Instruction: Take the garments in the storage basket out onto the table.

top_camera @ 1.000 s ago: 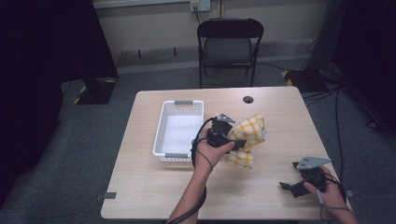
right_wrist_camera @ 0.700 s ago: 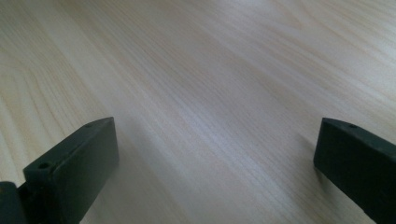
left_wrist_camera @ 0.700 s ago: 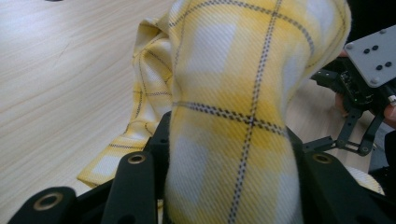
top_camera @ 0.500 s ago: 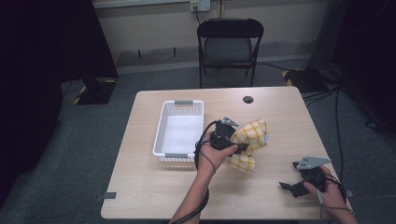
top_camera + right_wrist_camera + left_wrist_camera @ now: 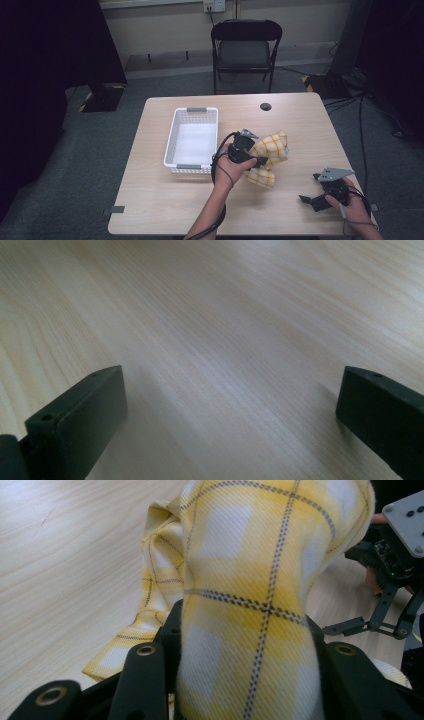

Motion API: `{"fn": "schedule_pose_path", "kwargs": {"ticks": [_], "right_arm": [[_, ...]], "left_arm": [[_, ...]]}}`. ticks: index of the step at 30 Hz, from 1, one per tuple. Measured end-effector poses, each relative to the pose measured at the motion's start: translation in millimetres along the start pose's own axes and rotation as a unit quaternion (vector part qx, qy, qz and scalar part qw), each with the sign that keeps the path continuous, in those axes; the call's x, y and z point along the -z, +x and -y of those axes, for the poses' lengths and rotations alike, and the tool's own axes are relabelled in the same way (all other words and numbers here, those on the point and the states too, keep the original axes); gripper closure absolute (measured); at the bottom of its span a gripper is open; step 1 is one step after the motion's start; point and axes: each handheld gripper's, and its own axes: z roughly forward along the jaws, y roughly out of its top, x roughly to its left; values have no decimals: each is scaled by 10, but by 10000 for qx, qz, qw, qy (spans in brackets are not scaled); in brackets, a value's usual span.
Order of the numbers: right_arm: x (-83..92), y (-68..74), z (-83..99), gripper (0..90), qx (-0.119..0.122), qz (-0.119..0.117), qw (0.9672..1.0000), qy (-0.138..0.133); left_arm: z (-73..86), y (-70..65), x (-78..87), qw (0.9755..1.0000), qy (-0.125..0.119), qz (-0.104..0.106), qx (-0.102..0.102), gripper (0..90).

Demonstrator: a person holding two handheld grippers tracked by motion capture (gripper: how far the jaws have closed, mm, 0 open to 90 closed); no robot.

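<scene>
Yellow checked cloth (image 5: 250, 605) is bunching between the left tool's (image 5: 263, 161) jaws, which are clamping it and hiding its lower folds, just at three o'clock of the white basket (image 5: 175, 150) on the worktop (image 5: 300, 115). At five o'clock, the right tool (image 5: 306, 199) is resting wide and holding nothing. No writing is readable.

White basket (image 5: 192, 141) on wooden table (image 5: 165, 210); black folding chair (image 5: 246, 50) behind table.
</scene>
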Motion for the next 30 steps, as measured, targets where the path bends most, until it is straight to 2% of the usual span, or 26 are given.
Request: {"fn": "schedule_pose_path", "kwargs": {"ticks": [30], "right_arm": [[0, 0, 0, 0, 1, 0, 10000, 0]], "left_arm": [[94, -38, -218, 9997, 225, 20, -18, 552]]}}
